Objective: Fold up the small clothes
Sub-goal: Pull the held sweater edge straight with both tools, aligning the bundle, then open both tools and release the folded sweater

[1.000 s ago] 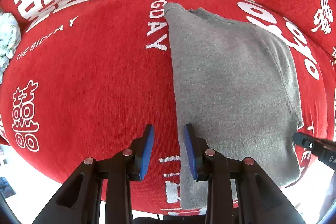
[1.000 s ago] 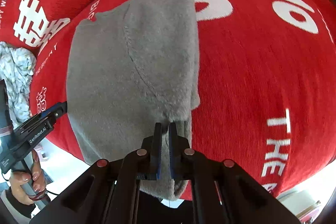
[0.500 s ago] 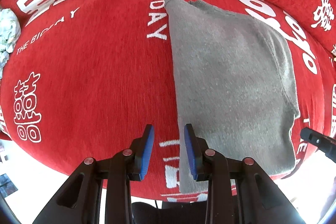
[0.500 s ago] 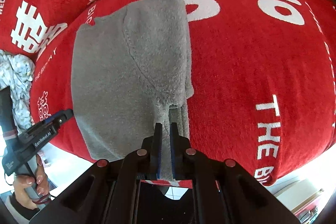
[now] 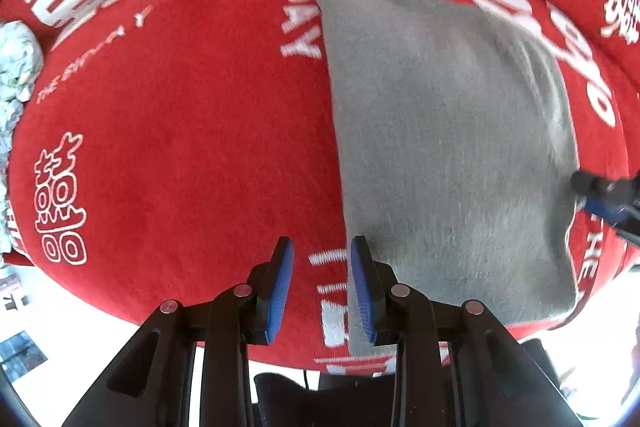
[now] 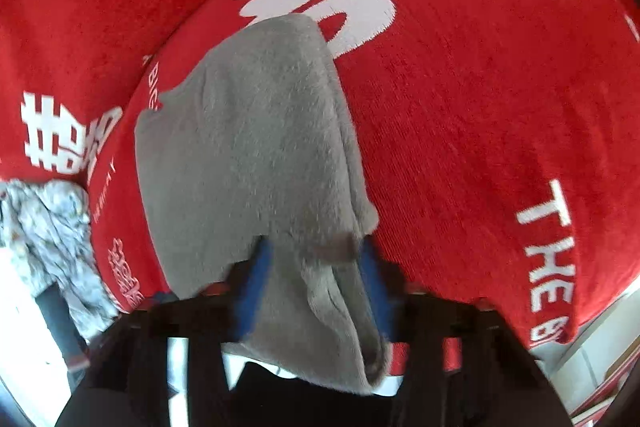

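Observation:
A grey fleece garment (image 5: 448,131) lies folded lengthwise on the red cloth (image 5: 180,131) with white lettering. My left gripper (image 5: 322,267) is open and empty over the cloth, just left of the garment's near left edge. In the right wrist view the garment (image 6: 256,163) fills the centre. My right gripper (image 6: 312,259) stands open with its blue fingers (image 6: 256,279) apart on either side of the garment's near right corner, which hangs over the cloth's edge. The right gripper's tip also shows at the left wrist view's right edge (image 5: 600,191).
A crumpled pale patterned cloth (image 6: 52,243) lies at the left edge of the red cloth; it also shows in the left wrist view (image 5: 16,67). The red cloth's front edge drops off close to both grippers, with floor below.
My right gripper has opened; its fingers were pinched on the garment's near corner and now stand apart around it. Both views have shifted forward. The left gripper stays open.

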Motion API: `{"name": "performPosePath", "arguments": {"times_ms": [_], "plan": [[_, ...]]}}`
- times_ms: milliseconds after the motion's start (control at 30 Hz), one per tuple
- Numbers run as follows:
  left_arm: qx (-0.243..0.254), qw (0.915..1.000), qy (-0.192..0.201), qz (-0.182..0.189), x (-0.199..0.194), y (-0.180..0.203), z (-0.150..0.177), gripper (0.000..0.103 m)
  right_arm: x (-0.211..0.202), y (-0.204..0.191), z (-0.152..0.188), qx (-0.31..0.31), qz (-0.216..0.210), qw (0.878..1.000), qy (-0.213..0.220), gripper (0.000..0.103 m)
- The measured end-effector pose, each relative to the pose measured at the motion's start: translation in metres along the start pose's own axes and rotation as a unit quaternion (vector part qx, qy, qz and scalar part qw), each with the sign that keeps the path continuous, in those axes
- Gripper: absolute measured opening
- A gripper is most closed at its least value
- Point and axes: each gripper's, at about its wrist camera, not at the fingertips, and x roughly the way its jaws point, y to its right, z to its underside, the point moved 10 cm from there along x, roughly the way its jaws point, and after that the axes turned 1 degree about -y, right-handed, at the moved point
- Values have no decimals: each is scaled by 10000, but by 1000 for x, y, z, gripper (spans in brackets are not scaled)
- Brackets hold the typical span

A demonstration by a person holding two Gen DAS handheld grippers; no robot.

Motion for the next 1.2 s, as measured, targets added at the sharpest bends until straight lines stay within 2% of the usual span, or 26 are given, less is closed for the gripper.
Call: {"name": "performPosePath", "arguments": {"times_ms": [167,233,300,400,567,767,867,933,1000,1100,1200], "plan": [[-360,9984,340,254,-6,-9,-29,32,-1,-5,-12,-291,46,9996,36,36],[-420,9980,304,365,0,-7,-40,32,1,-2,-18,-325,119,9994,18,37],[-410,9979,146,488,12,-1,-45,32,11,-2,-17,-296,-27,9994,-198,36],[-305,9987,175,378,17,3,-47,32,10,-7,-15,-542,-35,9984,-179,9],[-217,9993,193,221,23,5,-42,32,17,8,-14,-756,385,9964,-49,9],[-152,9997,160,96,14,2,-34,32,-1,-2,-10,-1046,905,9902,182,10],[-122,9998,132,111,12,0,-19,32,-13,-17,9,-1232,664,9898,274,10],[-59,9998,162,-19,14,-2,-12,32,-9,-29,28,-1480,482,9877,143,10],[-17,9999,53,-137,21,-3,-6,32,9,-30,45,-1634,594,9847,-109,10],[-120,9996,-239,-114,34,-6,5,32,33,-4,52,-1502,1059,9823,-357,10],[-69,9996,-243,-100,35,-6,10,32,28,6,51,-1164,802,9893,-354,11]]}}
